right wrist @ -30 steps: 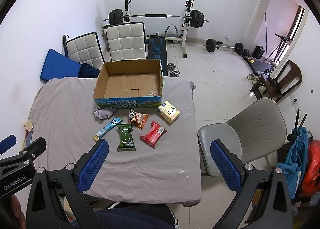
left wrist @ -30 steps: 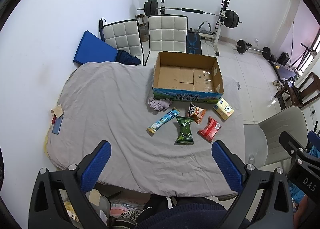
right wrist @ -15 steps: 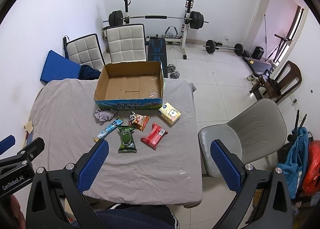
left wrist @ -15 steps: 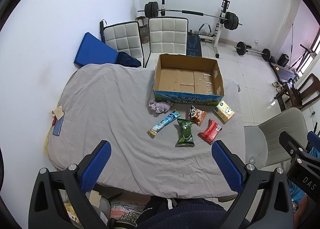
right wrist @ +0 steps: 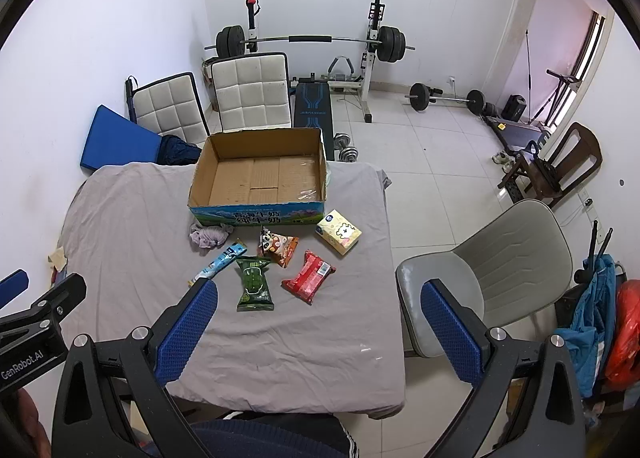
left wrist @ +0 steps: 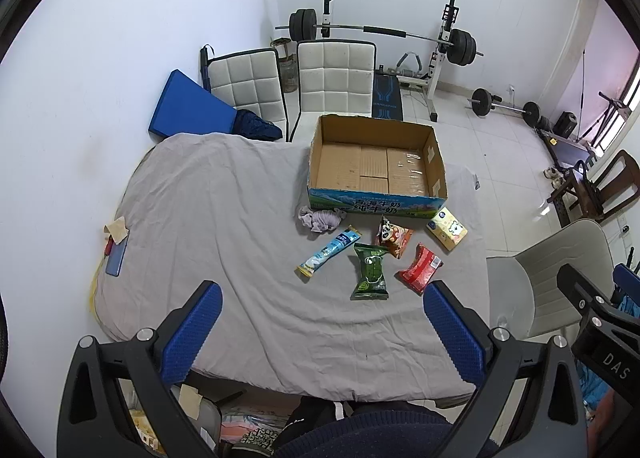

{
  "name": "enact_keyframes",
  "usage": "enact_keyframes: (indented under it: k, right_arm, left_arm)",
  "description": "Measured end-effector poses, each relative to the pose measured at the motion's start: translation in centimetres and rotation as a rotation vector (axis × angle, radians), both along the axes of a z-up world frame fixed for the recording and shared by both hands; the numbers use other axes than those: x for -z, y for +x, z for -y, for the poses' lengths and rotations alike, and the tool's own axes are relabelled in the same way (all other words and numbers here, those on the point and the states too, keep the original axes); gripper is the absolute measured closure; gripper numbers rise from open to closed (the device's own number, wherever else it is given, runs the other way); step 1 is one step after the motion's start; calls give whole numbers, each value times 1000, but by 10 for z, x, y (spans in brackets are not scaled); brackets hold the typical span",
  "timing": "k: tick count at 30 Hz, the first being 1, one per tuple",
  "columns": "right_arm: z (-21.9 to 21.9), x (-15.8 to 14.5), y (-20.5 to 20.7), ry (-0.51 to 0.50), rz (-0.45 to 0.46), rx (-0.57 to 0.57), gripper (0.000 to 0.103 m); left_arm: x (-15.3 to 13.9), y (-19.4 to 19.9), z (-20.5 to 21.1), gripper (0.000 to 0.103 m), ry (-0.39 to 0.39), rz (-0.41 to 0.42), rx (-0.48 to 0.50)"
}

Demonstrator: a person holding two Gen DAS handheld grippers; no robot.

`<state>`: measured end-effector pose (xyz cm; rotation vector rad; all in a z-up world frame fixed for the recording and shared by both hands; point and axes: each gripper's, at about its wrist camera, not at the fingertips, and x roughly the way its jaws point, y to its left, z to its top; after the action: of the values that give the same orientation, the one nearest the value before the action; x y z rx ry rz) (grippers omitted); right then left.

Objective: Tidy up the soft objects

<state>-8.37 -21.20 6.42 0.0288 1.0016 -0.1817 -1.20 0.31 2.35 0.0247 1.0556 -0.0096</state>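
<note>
Weights, a barbell rack and two white quilted chairs fill the far side of a white-walled room, and nearer stands a bench [left wrist: 224, 218] draped in a grey cloth. At its far right sits an open cardboard box [left wrist: 376, 162], empty, its mouth up, likely the bin meant for the soft things. Just in front of the box lie the items in a loose cluster: a crumpled lilac cloth [left wrist: 320, 218] touching the box's near wall, a long blue packet [left wrist: 330, 252], a green packet [left wrist: 370, 270], a panda snack bag [left wrist: 394, 236], a red packet [left wrist: 420, 268] and a yellow tissue pack [left wrist: 447, 228] at the right. They are spread singly, not stacked, so each can be pinched without disturbing its neighbours. Both tools hover high over the near edge, well apart from everything: the left tool [left wrist: 320, 326] has its blue pads spread wide and holds nothing, and the right tool [right wrist: 320, 326] is likewise spread and empty. Nothing is in the box yet; the sorting seems not yet begun.
</note>
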Motion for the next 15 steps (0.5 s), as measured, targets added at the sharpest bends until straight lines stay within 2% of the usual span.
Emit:
enact_keyframes:
  k: [15]
  right_arm:
    - [-3,-3,5,0,5,-8,0]
  left_arm:
    - [0,2,-1,0,0,1,-1]
